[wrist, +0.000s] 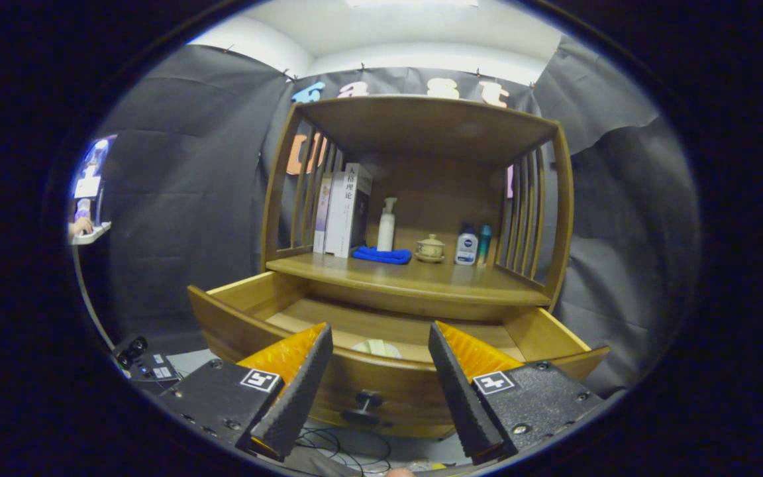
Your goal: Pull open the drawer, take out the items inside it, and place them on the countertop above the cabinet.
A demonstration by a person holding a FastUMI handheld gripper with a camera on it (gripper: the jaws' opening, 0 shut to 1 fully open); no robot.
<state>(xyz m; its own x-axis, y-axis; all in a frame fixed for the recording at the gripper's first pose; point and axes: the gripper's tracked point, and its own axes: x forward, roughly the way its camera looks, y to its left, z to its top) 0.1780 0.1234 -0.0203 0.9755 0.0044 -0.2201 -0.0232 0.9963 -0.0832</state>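
The drawer (381, 371) stands pulled out of the cabinet (421, 199), so the opening step is judged complete. Its knob (367, 400) sits between the jaws, low on the drawer front and free of both.

The jaws (381, 384) are spread wide and hold nothing; they hang in front of the drawer front.

Inside the drawer, just beyond the front rim and between the jaws, lies one pale round item (377, 348). Most of it is hidden by the rim, so its kind cannot be told. Whether other items lie in the drawer cannot be told either.

The surface (414, 278) above the drawer, beyond the jaws, carries from left to right: books (342, 212), a blue cloth (381, 255), a pump bottle (387, 225), a lidded cup (430, 247), and two small bottles (473, 245). Its front strip is bare.

Remaining work, as judged: reach into the drawer, grip the pale item, lift it out and set it on the surface.
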